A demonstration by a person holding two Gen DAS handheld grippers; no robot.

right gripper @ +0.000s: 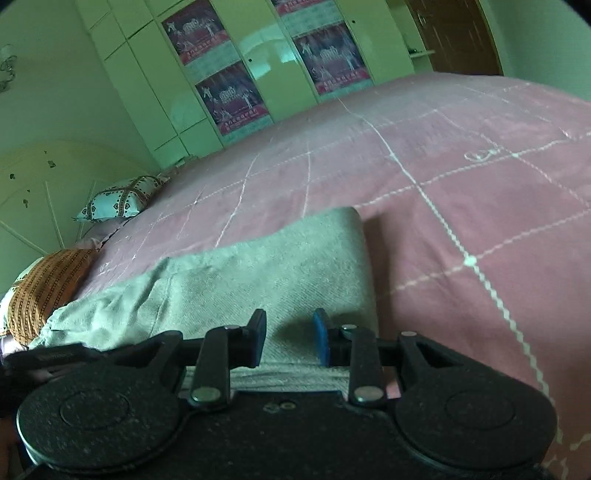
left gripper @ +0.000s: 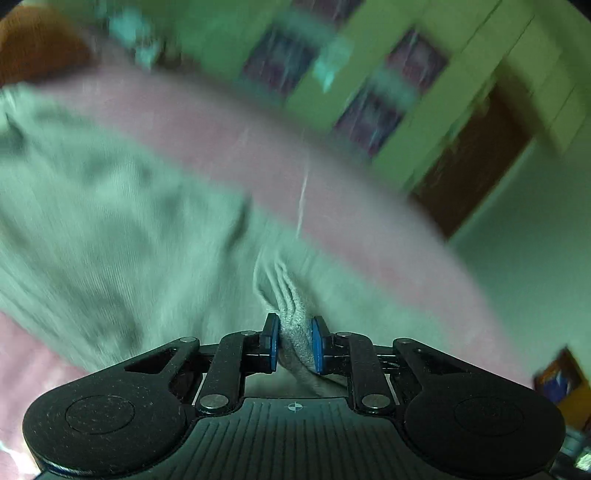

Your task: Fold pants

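Item one, nearest my left lens: the left gripper (left gripper: 294,345), black linkage arms with blue pads (left gripper: 317,345), jaws drawn narrow and clamped on a bunched fold of the pants (left gripper: 110,221). The grey ribbed cloth is pinched into ridges between the pads and runs up and away to the left across most of that view, which is heavily motion-blurred.

Item two: the right gripper (right gripper: 290,338), same build. I read its jaws as parted, with a clear gap between the blue pads (right gripper: 321,341). The pants (right gripper: 280,266) lie flat under and ahead of it; I see no cloth caught between the pads.

Item three: the pants, placed on the bedspread (right gripper: 461,177), pink with thin white grid lines. In the right view a folded, squared end lies towards the bed's middle, and the rest trails left towards the pillows.

Item four: a patterned pillow (right gripper: 118,201), pale with dark diamond trim, at the head of the bed, and an orange pillow (right gripper: 44,288) nearer, at the left edge.

Item five: a wardrobe (right gripper: 166,66) beyond the bed, pale doors carrying printed panels. A brown door (right gripper: 458,33) stands to its right.
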